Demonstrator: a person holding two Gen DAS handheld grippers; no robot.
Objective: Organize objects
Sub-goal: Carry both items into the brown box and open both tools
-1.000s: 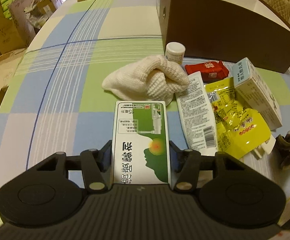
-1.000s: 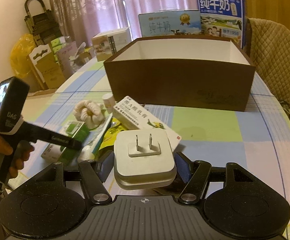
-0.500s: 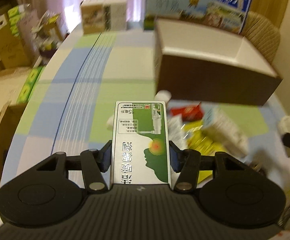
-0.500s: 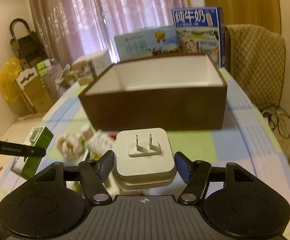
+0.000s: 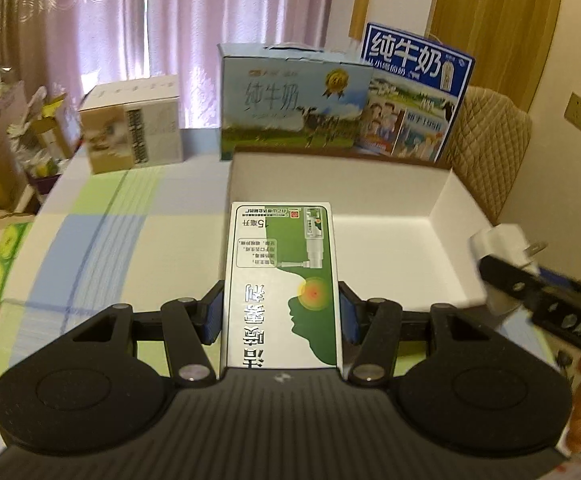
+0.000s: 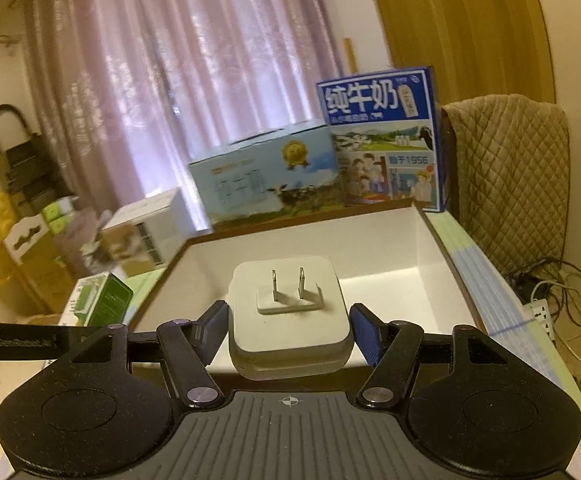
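Green-and-white carton [image 5: 281, 280], white plug [image 6: 288, 312], brown box [image 6: 442, 236] white inside

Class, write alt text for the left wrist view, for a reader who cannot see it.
The left gripper holds a green and white carton over the edge of an open box with a white inside. At right, the other gripper carries a white plug; milk cartons stand behind.

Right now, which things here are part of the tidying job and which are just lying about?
Job: green spray box in left gripper; white plug adapter in right gripper; open brown box.
Lying about: milk cartons, quilted chair, cables.
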